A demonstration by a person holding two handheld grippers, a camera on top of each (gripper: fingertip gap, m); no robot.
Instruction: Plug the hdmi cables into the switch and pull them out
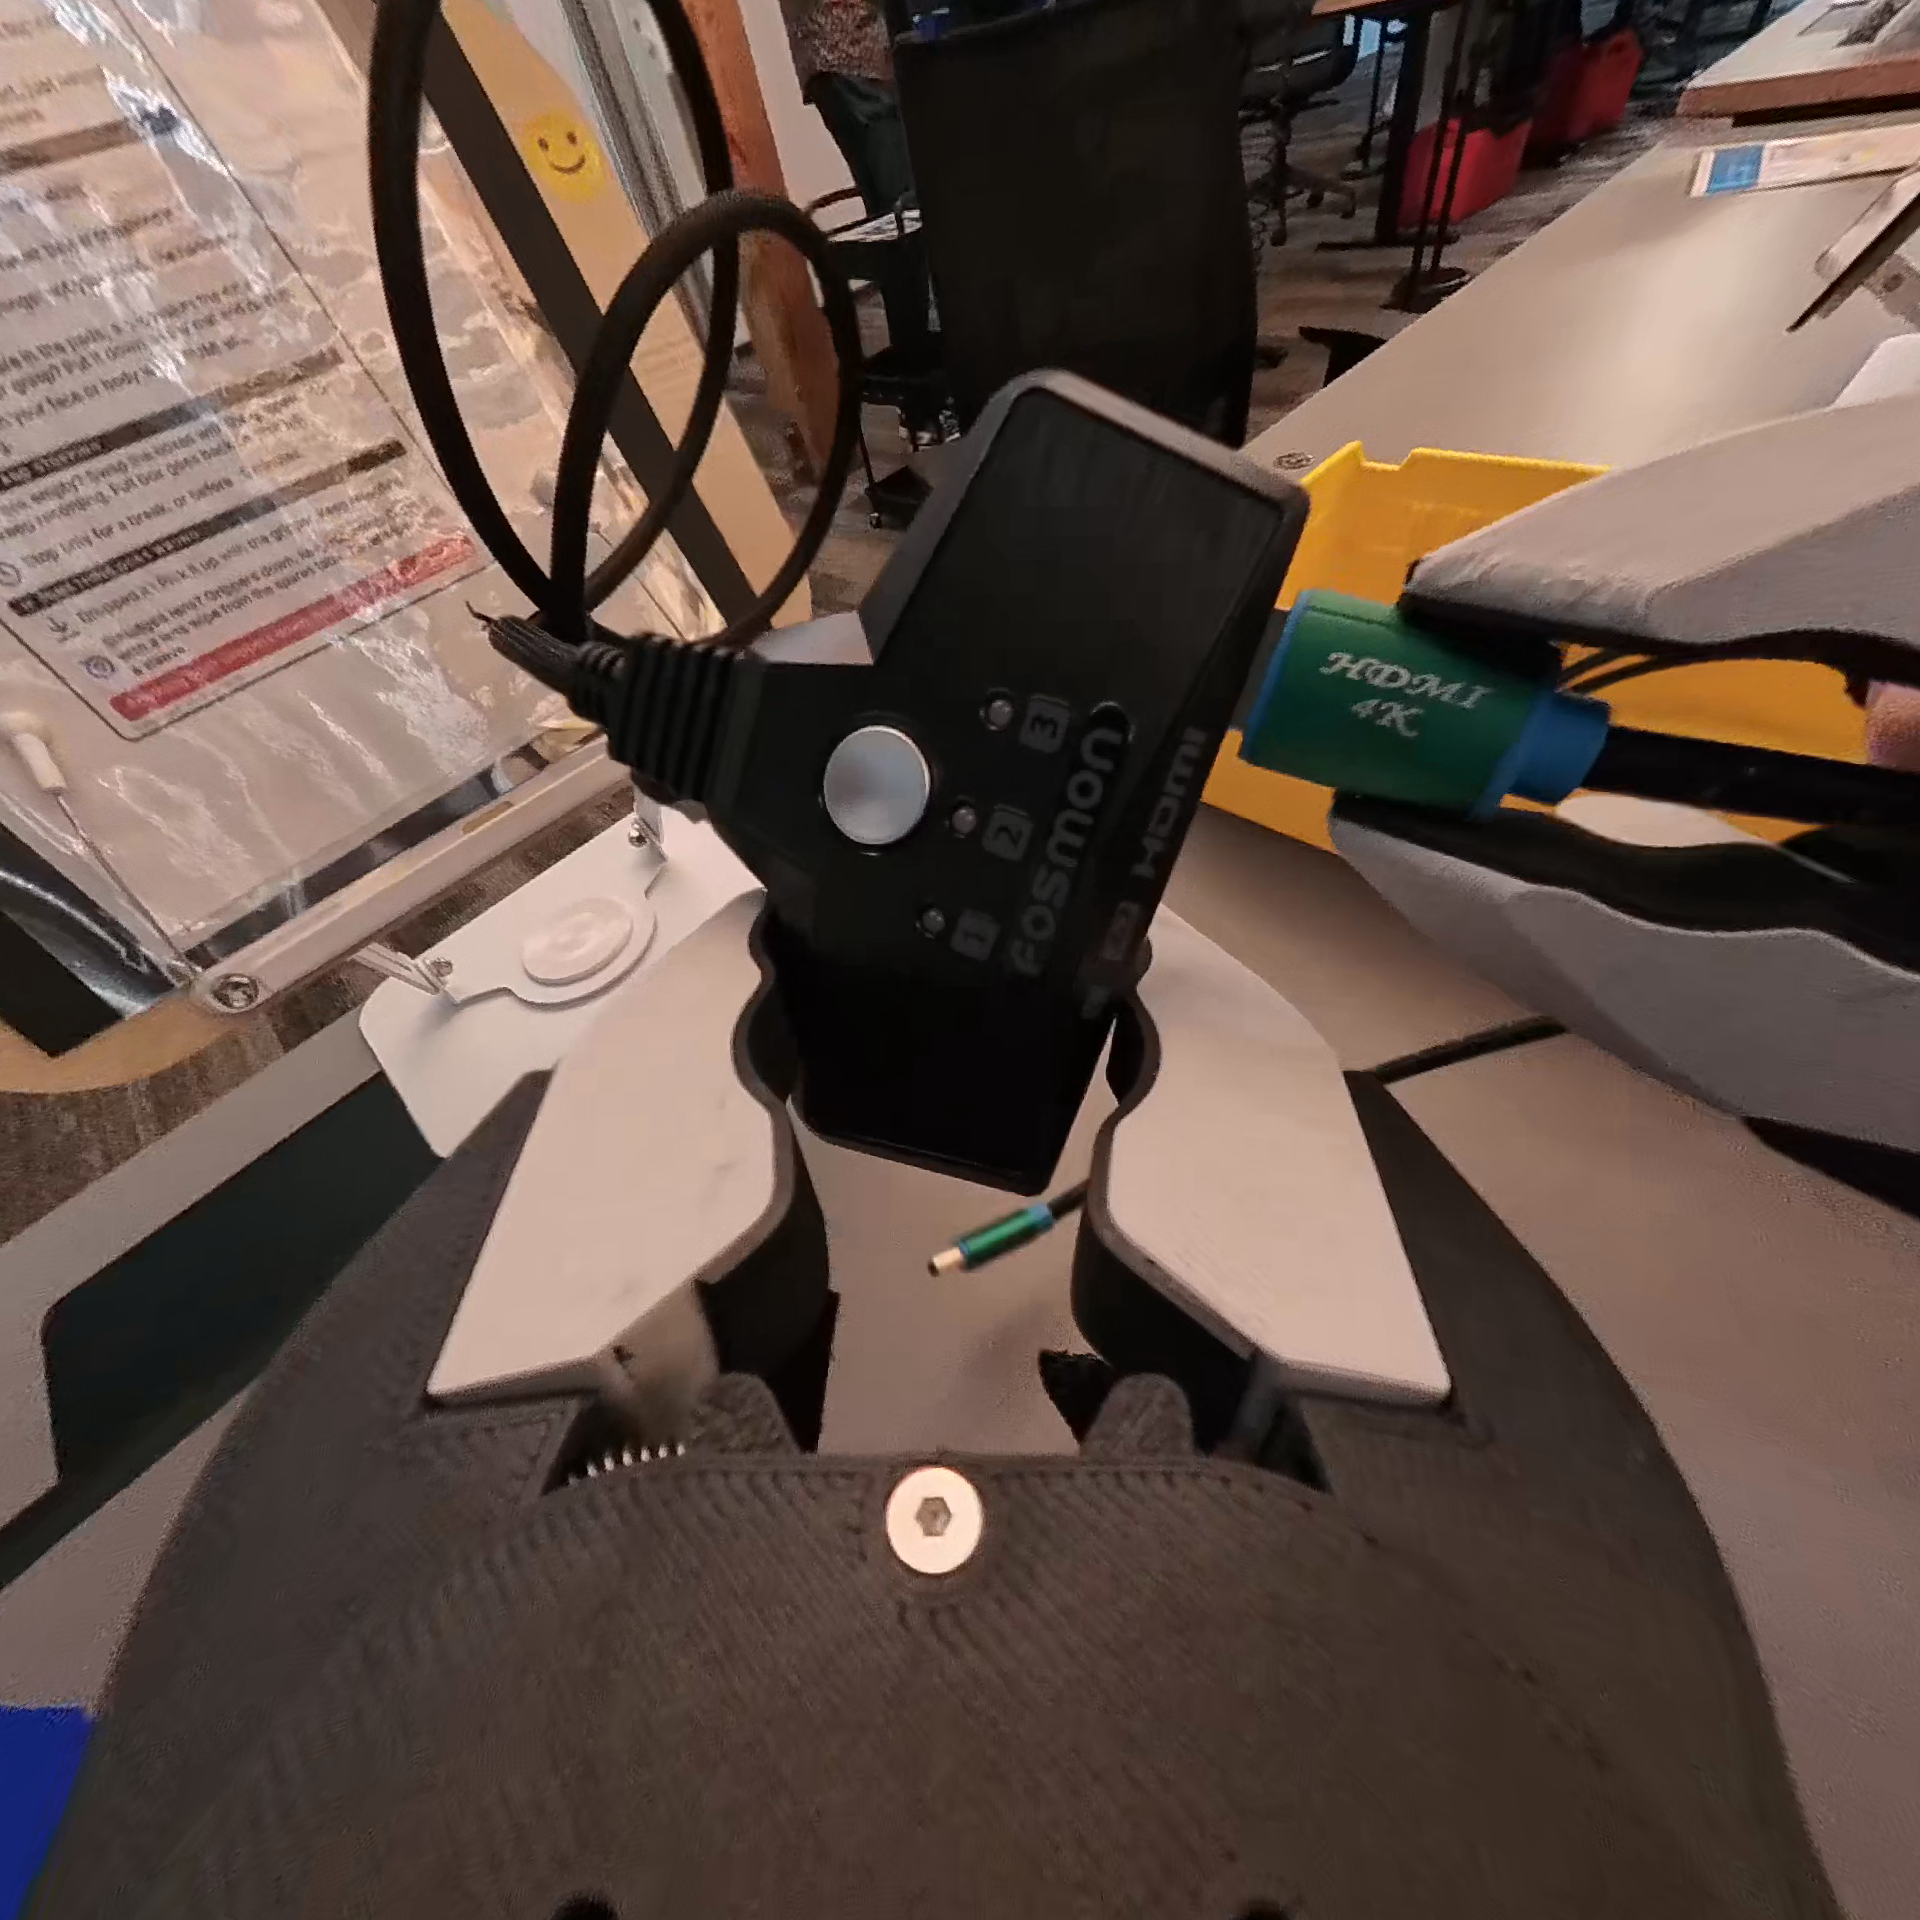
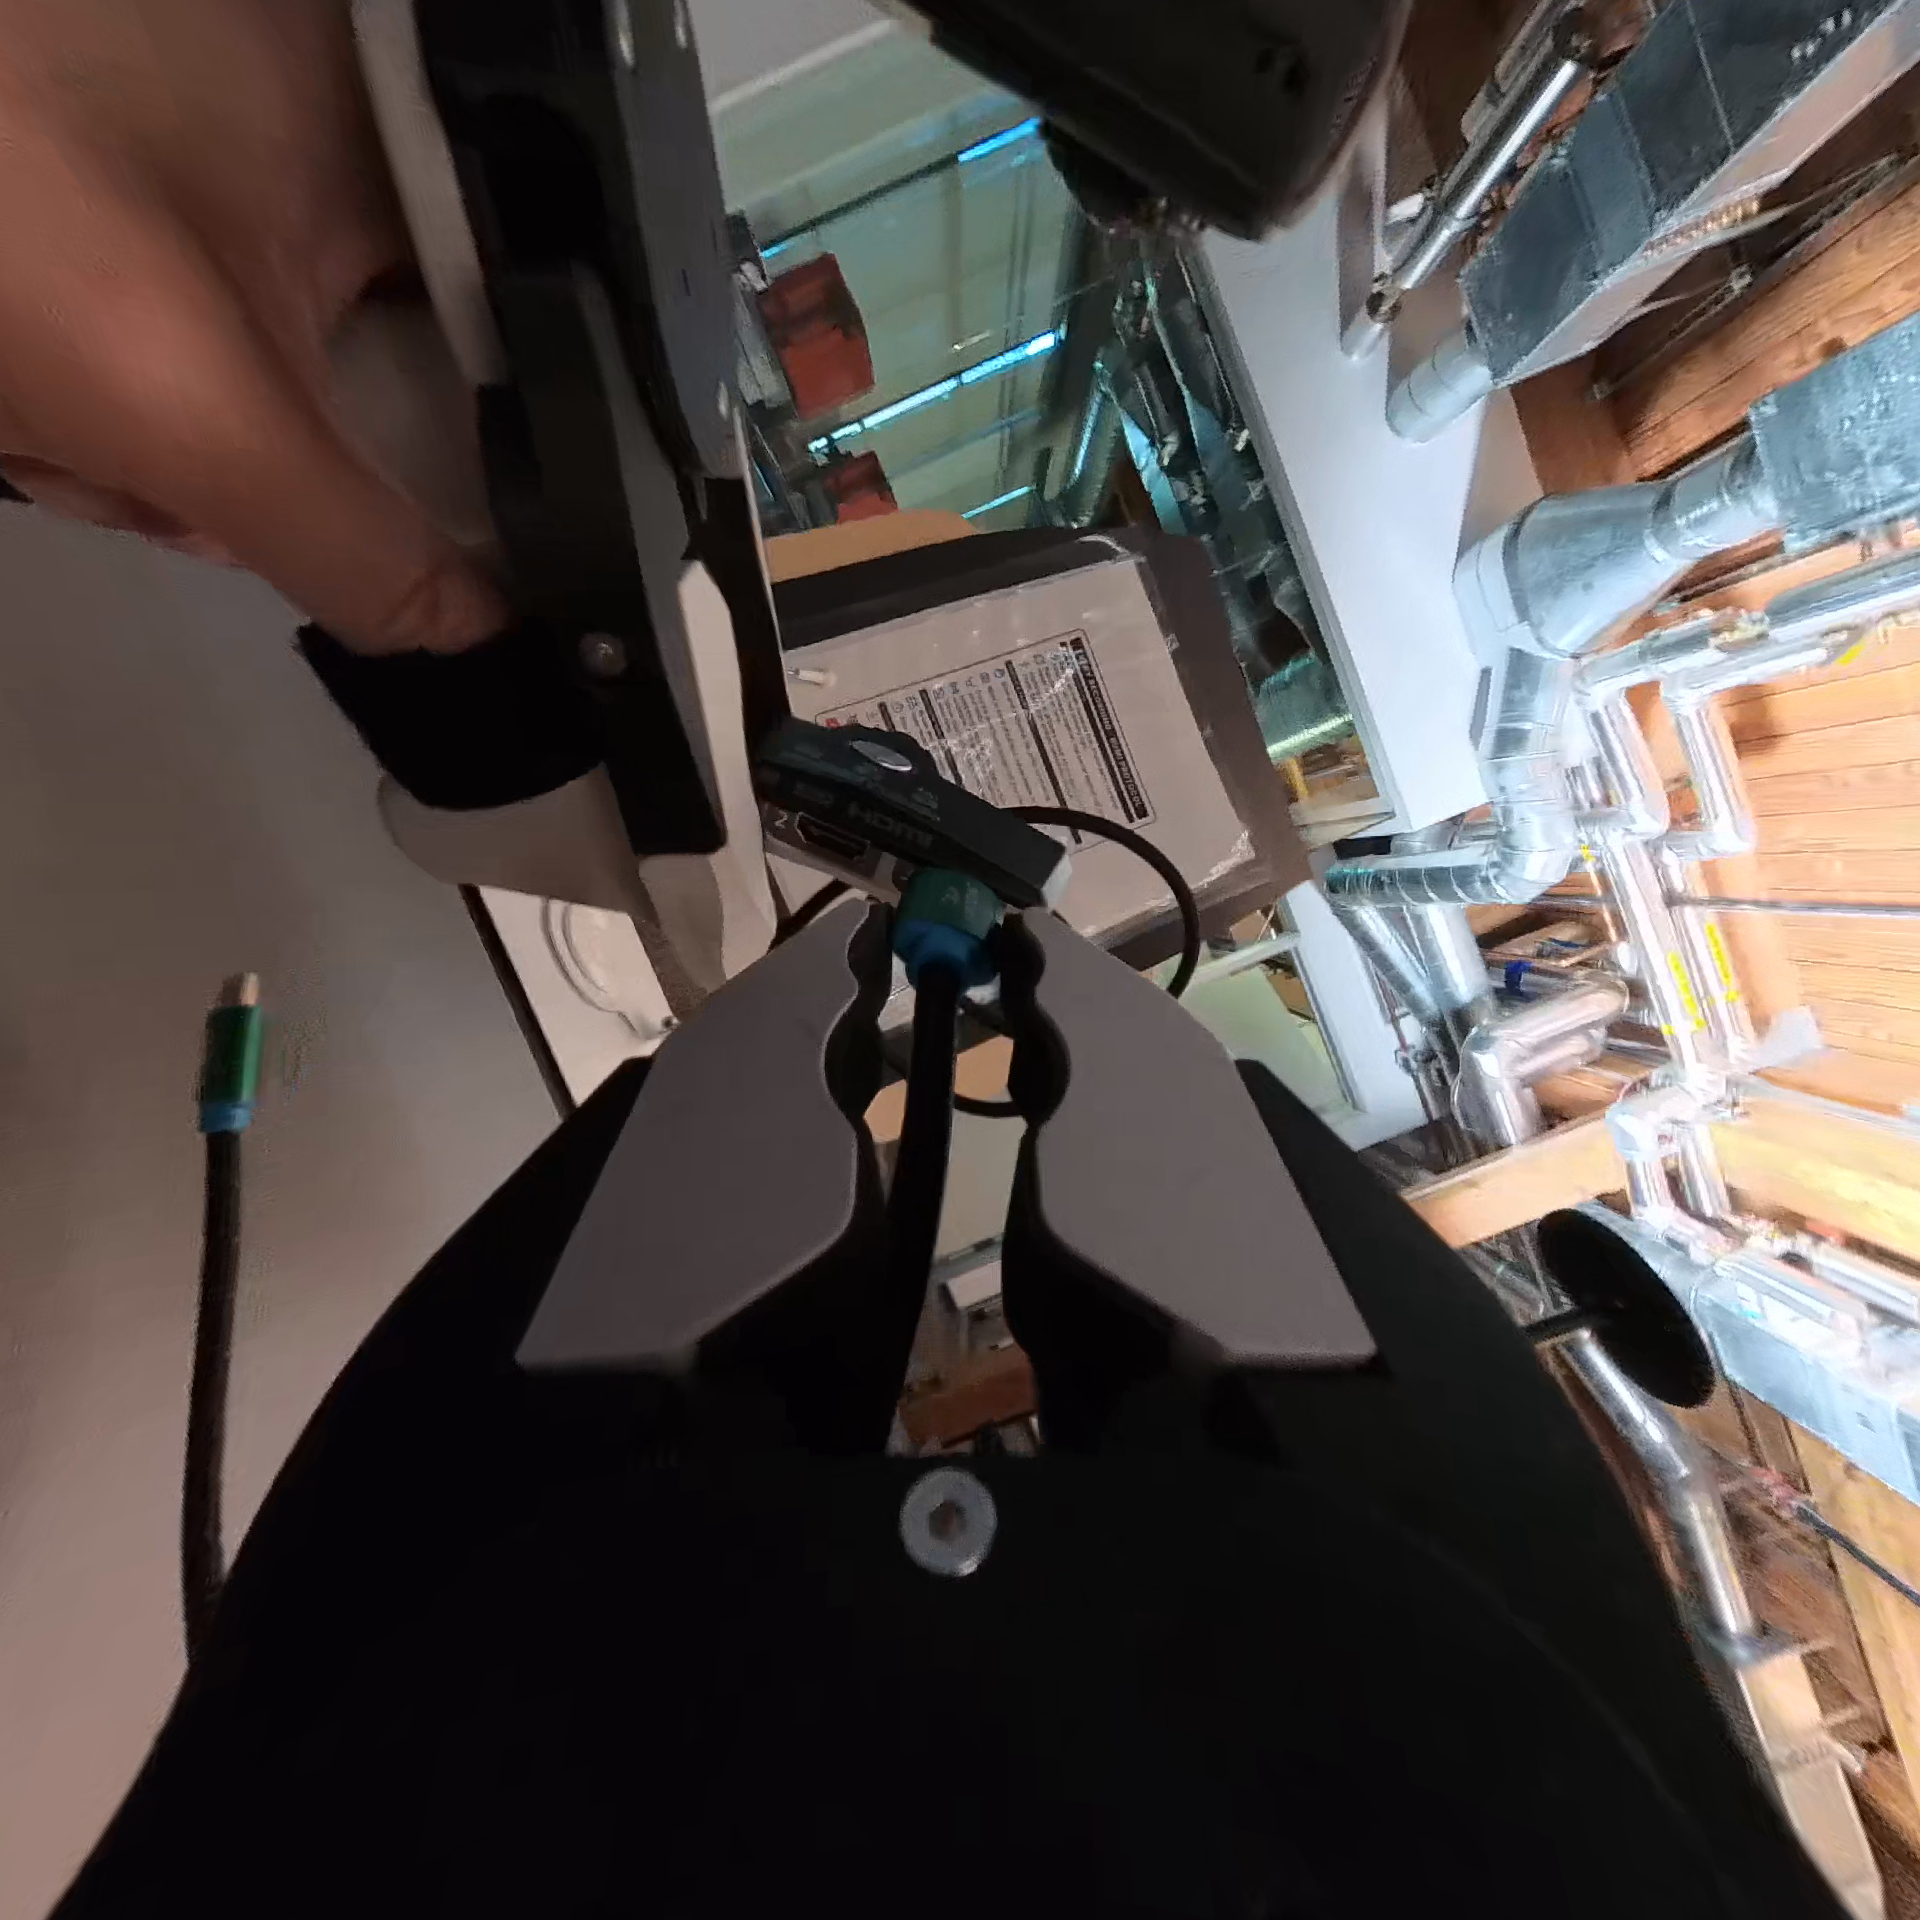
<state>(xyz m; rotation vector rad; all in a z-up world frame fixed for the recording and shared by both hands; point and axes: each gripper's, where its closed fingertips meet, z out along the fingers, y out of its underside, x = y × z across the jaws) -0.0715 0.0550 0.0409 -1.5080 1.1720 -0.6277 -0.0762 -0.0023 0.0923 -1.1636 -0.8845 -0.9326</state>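
My left gripper (image 1: 940, 1023) is shut on the near end of a black HDMI switch (image 1: 1049, 665) and holds it above the table. The switch has a round silver button and a black pigtail cable (image 1: 613, 416) looping up at the left. My right gripper (image 2: 940, 930) comes in from the right in the left wrist view (image 1: 1382, 707) and is shut on a green HDMI plug (image 1: 1392, 707) with a blue collar. The plug (image 2: 948, 902) sits in a port on the switch's side (image 2: 904, 805). A second green plug (image 2: 234, 1055) on a braided cable lies loose on the table (image 1: 982, 1242).
A yellow bin (image 1: 1392, 520) stands behind the switch on the grey table (image 1: 1351, 1351). A clear stand with a printed sheet (image 1: 208, 468) is at the left, by a white plate (image 1: 540, 966). A person's hand (image 2: 208, 343) holds the left gripper's handle.
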